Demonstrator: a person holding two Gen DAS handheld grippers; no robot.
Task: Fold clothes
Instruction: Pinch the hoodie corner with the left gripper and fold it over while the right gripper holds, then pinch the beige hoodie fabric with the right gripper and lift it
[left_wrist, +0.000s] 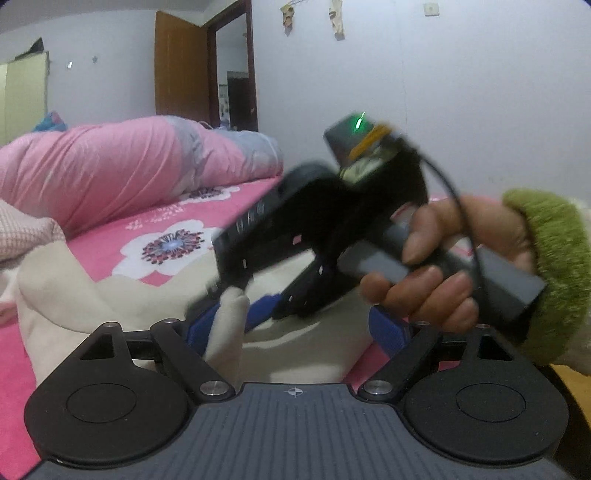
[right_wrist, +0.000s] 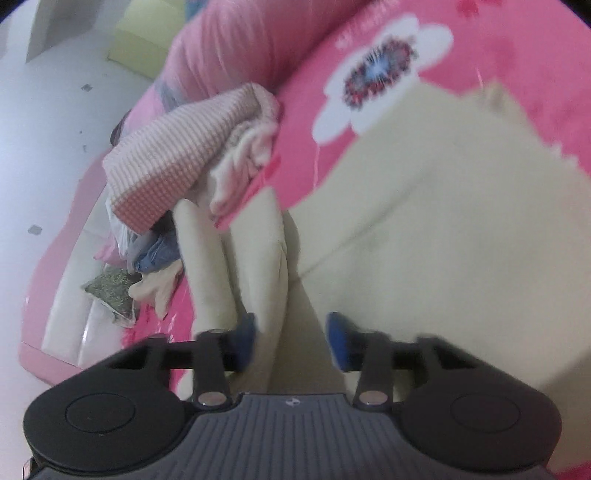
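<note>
Pink quilt (left_wrist: 110, 170), brown door (left_wrist: 181, 62)

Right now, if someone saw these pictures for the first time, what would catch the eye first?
Probably the bright pink bed sheet with big white flowers, and the cream garment spread over it. In the left wrist view, the right gripper, held by a hand in a green sleeve, fills the middle and pinches a fold of the cream cloth. A heap of other clothes lies to the left.
</note>
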